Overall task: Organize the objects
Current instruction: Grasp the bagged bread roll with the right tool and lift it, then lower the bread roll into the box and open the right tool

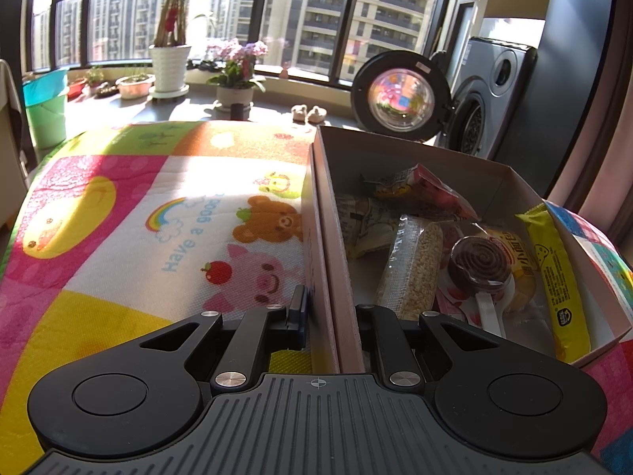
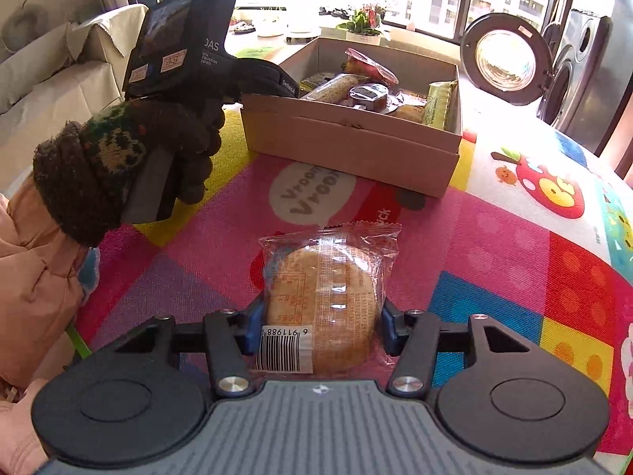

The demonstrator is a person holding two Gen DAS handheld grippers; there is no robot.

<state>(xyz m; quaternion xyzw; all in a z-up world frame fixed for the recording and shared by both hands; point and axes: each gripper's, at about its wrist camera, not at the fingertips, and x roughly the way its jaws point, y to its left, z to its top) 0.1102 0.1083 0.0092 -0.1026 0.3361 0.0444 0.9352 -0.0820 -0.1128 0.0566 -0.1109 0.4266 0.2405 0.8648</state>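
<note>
The right gripper (image 2: 318, 326) is clamped on a wrapped round cake (image 2: 322, 297): its blue pads (image 2: 253, 322) press the clear wrapper from both sides, with the cake sitting low between them over the colourful play mat (image 2: 494, 245). A barcode label covers the cake's near left part, and the gripper body hides the wrapper's near edge, so whether the cake rests on the mat or is lifted off it cannot be told.

The left gripper (image 1: 332, 316) straddles the near left wall of the cardboard box (image 1: 320, 217). One finger with a blue pad (image 1: 297, 308) is outside the wall, the other (image 1: 374, 328) is inside the box. The wall fills the gap between them, but the inner pad is hidden, so whether the jaws actually pinch the cardboard cannot be told. In the right wrist view the same gripper shows as a dark block held by a hand in a knitted glove (image 2: 130, 158), reaching to the box's left corner.

The box stands on the mat, well beyond the cake. Inside lie a puffed rice bar (image 1: 415, 265), a chocolate swirl lollipop (image 1: 480, 263), a yellow snack pack (image 1: 554, 273) leaning along the right wall, and a red packet (image 1: 431, 192) at the back. Other wrappers beneath are jumbled and hard to make out.

Behind stands a washing machine (image 1: 490, 95) with its round door (image 1: 399, 95) open.
</note>
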